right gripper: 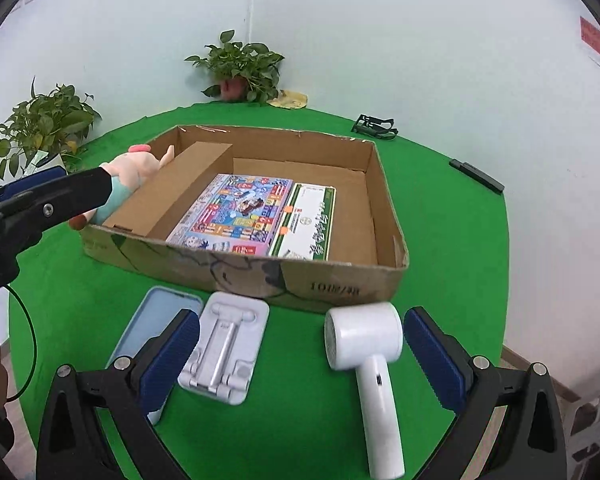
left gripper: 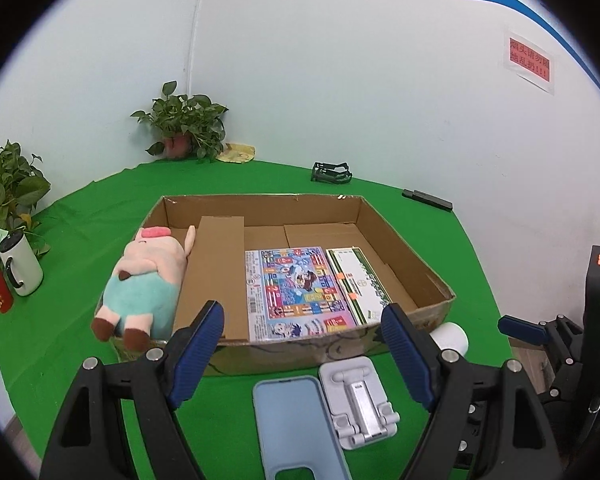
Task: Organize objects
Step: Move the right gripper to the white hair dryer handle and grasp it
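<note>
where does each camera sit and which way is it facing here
Left wrist: sits on the left gripper, looking forward and down over its open fingers at the phone case, phone stand and cardboard box; the right gripper's tip shows at the right edge.
Right wrist: sits on the right gripper, facing the white shaver and box; the left gripper crosses the left edge.
Shared: box, plush pig, stand, case.

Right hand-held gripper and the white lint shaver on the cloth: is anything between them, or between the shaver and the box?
Nothing visible blocks the right hand-held gripper from the lint shaver. Only the cardboard box's near wall stands between the shaver and the box floor.
</note>
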Available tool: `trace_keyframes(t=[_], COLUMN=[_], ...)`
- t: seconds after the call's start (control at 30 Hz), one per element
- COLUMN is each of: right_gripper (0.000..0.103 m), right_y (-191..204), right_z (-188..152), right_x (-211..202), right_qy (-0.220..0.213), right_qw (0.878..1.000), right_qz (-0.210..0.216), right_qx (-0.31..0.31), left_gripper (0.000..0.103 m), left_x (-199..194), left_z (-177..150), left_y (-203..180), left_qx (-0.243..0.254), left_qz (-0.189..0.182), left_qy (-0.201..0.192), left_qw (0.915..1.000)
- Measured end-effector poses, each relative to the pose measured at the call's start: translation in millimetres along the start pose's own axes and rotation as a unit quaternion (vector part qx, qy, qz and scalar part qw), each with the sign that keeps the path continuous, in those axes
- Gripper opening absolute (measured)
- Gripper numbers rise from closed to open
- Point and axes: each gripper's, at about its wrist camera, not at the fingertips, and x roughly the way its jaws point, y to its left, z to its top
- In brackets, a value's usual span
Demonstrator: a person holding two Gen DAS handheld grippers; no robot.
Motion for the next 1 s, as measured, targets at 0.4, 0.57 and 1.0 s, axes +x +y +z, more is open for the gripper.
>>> trace_keyframes(t=[0.4,0.57,1.0], right_gripper=[0.103,0.103,0.103], right_y=[-6.5,-11.2,-93.7], right_z=[-27.8,-29.1,-73.2], right_x=[-24.7,-22.2,22.6], right_qy=[-0.002,-0.001,0.080], right_qw=[1.000,0.999,0.993], right_qz=[0.004,0.013,0.001], right_qx=[0.022,0.029,0.087], left_gripper=[0.080,0.080,0.080], left_x=[-4.4,-6.3,20.1], left_z=[-16.2,-18.8,-41.2], left_y=[-18.6,-15.0,-11.2], left_qx=[0.016,0.011,-0.015], left_qz=[0.000,0.006,-0.055], left_qy=[0.017,0.020,0.109], left_qw=[0.9997,0.9997,0.9924])
